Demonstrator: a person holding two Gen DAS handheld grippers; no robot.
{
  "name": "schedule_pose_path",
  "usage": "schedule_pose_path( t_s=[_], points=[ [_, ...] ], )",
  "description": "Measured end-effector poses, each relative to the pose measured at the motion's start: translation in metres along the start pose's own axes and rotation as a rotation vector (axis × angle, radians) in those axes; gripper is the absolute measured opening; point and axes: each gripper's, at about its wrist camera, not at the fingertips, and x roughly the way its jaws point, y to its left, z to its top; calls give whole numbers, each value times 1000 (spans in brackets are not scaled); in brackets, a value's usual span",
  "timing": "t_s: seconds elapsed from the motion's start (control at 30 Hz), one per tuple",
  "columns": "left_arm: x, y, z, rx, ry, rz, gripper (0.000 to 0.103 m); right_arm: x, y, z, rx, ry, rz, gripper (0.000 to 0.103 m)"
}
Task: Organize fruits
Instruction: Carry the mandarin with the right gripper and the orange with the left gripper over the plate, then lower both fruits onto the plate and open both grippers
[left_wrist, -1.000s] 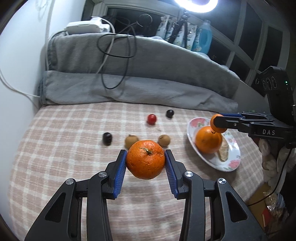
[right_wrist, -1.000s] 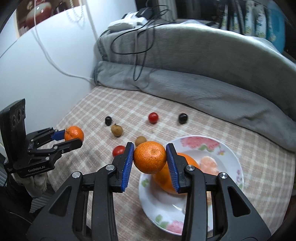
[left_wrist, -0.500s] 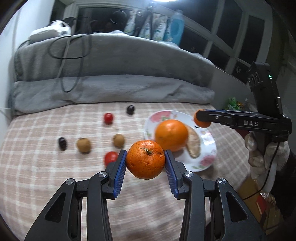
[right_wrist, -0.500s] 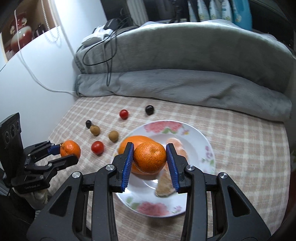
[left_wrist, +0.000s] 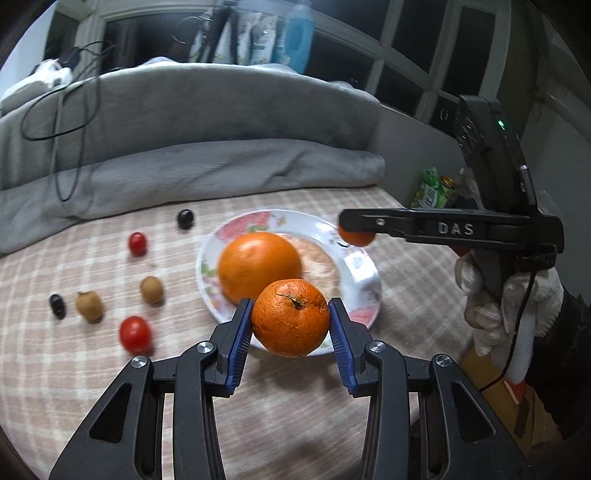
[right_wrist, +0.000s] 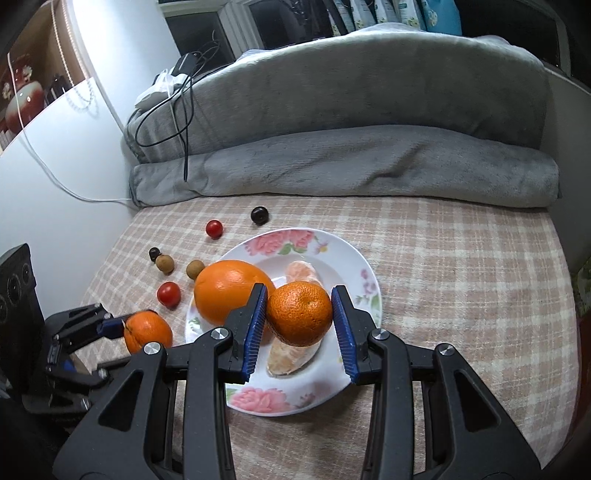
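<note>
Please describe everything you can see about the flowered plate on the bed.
The plate is round, white and glossy, probably ceramic, with pink flowers and green leaves printed along its rim. It lies flat on the checked beige cover. On it rest a large orange and peeled mandarin segments. The small loose fruits lie off it, on its left in the right wrist view.

floral plate (right_wrist: 354, 254), checked cloth (right_wrist: 461, 266), orange mandarins (right_wrist: 299, 314)
</note>
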Motion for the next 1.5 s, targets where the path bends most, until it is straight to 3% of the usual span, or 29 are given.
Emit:
schedule_pose_path(
  t_s=[0.9, 1.0, 1.07, 1.13, 1.3, 1.4, 1.5],
  points=[
    [30, -26, 8, 69, 40, -5, 40, 18, -17, 3, 19, 21, 26, 38],
    [30, -26, 9, 69, 35, 1, 44, 18, -15, 3, 11, 25, 39, 38],
    [29, -26, 10, 69, 24, -1, 47, 17, -14, 3, 10, 23, 34, 42],
    [28, -26, 12, 72, 13, -2, 47, 15, -14, 4, 16, 6, 33, 59],
    [27, -27, 12, 75, 7, 4, 52, 9, -15, 8, 26, -17, 25, 60],
    [26, -26, 11, 75, 3, 3, 59, 5, -14, 8, 27, -35, 12, 80],
    [23, -27, 11, 85, -4, 3, 68, 1, -13, 10, 31, -48, 1, 84]
  ],
)
